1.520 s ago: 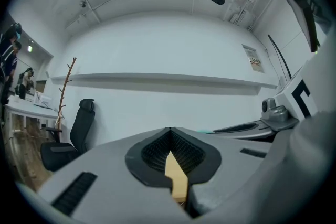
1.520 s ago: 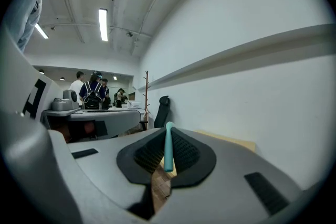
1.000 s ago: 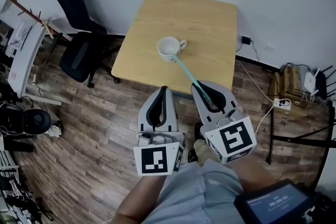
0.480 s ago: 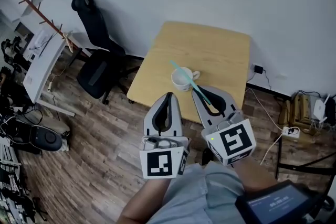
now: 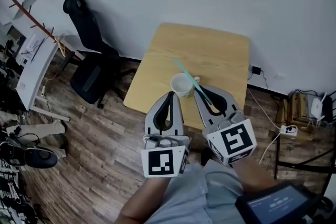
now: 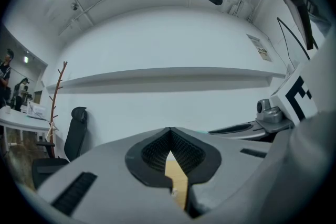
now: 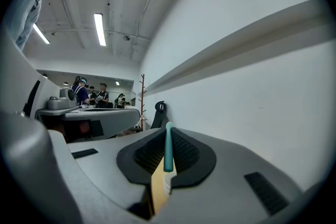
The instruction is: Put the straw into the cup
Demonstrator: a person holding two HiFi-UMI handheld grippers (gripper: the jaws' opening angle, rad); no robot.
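A white cup with a handle stands near the front edge of the wooden table. My right gripper is shut on a teal straw, which slants up and left across the top of the cup. In the right gripper view the straw sticks out between the dark pads, with a sliver of the table below. My left gripper hovers just left of the cup, above the table's front edge, shut with nothing in it. Its view shows only a strip of table through the pads.
A black office chair stands left of the table, with a coat rack and a white desk further left. A power strip and cables lie on the wooden floor at the right. A white wall runs behind the table.
The right gripper has carried the straw forward: one second ago its tip was at the cup's near rim, now it reaches across and past the cup. Both grippers are closer to the table.
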